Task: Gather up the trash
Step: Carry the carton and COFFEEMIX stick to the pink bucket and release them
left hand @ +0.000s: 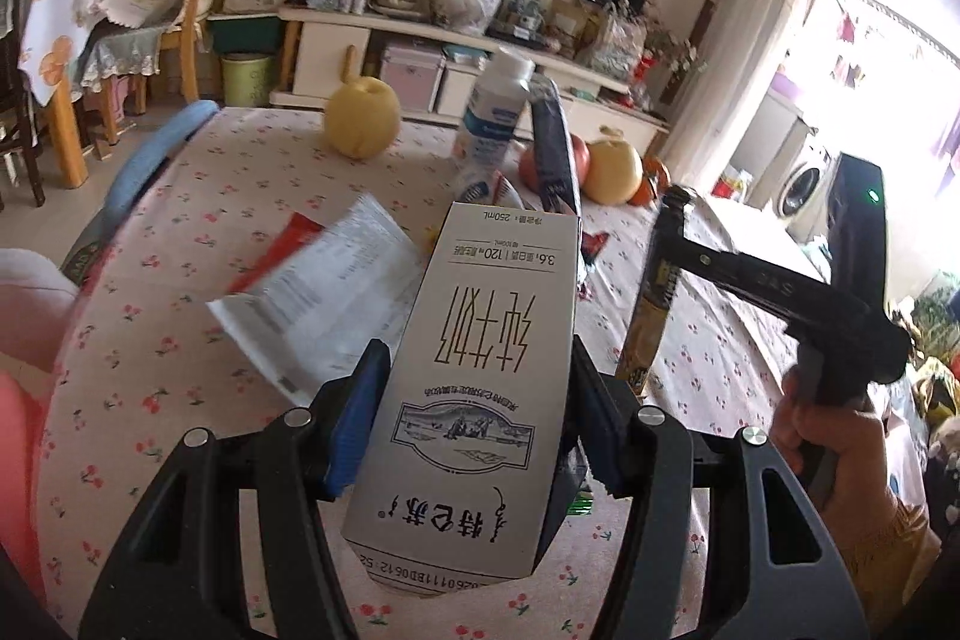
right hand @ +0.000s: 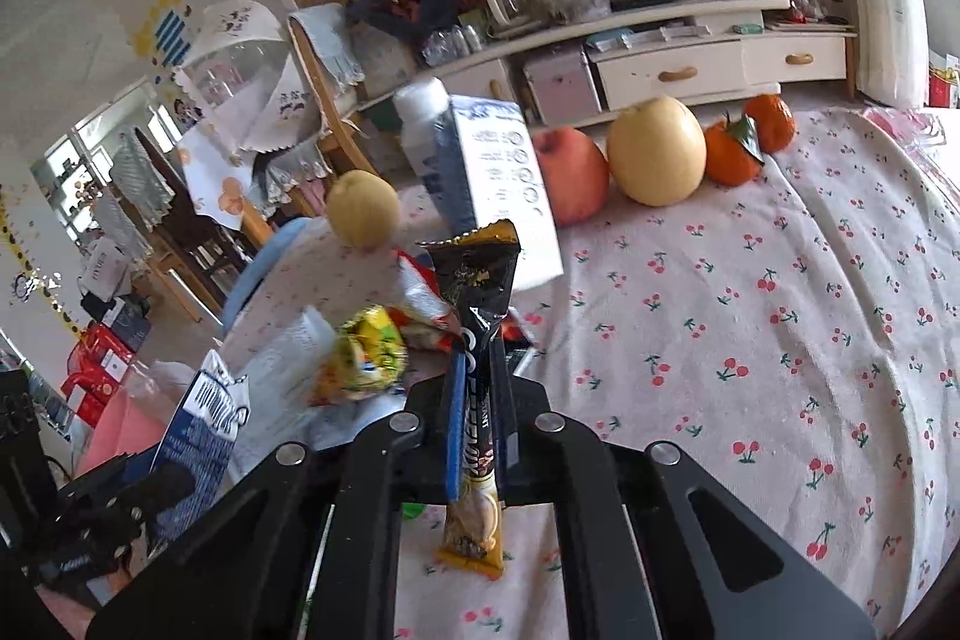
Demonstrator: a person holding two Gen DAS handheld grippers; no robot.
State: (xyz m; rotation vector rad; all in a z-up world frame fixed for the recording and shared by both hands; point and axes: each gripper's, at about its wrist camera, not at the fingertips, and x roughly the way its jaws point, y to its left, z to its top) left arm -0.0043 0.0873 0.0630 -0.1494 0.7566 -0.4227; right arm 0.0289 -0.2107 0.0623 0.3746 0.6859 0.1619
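Observation:
My left gripper [left hand: 478, 349] is shut on a grey milk carton [left hand: 480, 400], whose sides the blue pads press, and holds it above the cherry-print tablecloth [left hand: 150, 340]. In the right wrist view the same carton [right hand: 201, 436] shows at lower left. My right gripper [right hand: 478, 340] is shut on a black-and-gold sachet wrapper [right hand: 480, 292], which hangs below the fingers too. The left wrist view shows that sachet [left hand: 651, 316] at the right, lifted off the table. Loose wrappers lie between them: a white one [left hand: 324, 298], a yellow-green one [right hand: 366, 352] and a red-white one [right hand: 420, 304].
A blue-and-white milk bottle carton [right hand: 480, 160] stands mid-table. Fruit sits along the far edge: a pear [right hand: 363, 208], an apple [right hand: 570, 175], a second pear [right hand: 657, 151] and two oranges [right hand: 729, 154]. A pink thing [left hand: 18, 340] is at the table's left edge. A hand [left hand: 840, 448] grips the right tool.

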